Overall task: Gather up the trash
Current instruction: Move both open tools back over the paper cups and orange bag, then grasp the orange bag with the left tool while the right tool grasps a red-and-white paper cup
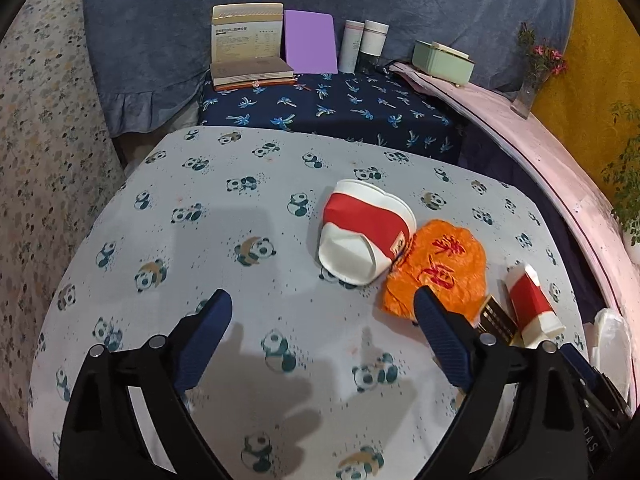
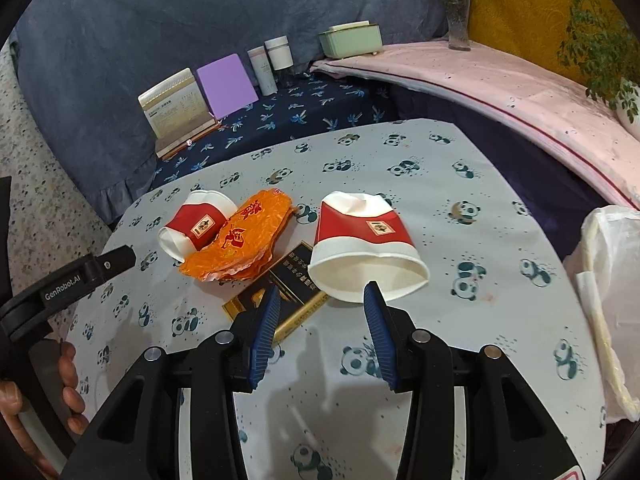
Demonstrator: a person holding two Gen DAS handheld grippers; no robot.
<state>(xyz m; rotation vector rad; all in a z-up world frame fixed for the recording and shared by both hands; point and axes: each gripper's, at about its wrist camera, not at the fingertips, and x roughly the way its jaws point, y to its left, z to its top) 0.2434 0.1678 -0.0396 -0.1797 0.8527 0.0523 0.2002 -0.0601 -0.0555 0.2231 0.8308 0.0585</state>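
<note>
Right gripper (image 2: 322,302) stands partly open, holding nothing, over the panda cloth (image 2: 460,380); a crushed cup (image 2: 362,240) lies just beyond its right finger, a black-gold packet (image 2: 292,280) under its left. Left gripper (image 1: 324,300) gapes wide, empty; second cup (image 1: 362,232) and orange wrapper (image 1: 440,268) lie farther off, right.

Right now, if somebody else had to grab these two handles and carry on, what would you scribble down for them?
Left gripper: open, empty, above the panda cloth.
Right gripper: open, empty, pointed between the black-and-gold box and the nearer crushed cup.
Other crushed cup and orange wrapper lie touching, left of the box.
White plastic bag sits at the table's right edge.
Nothing looks collected; all four pieces remain.
</note>
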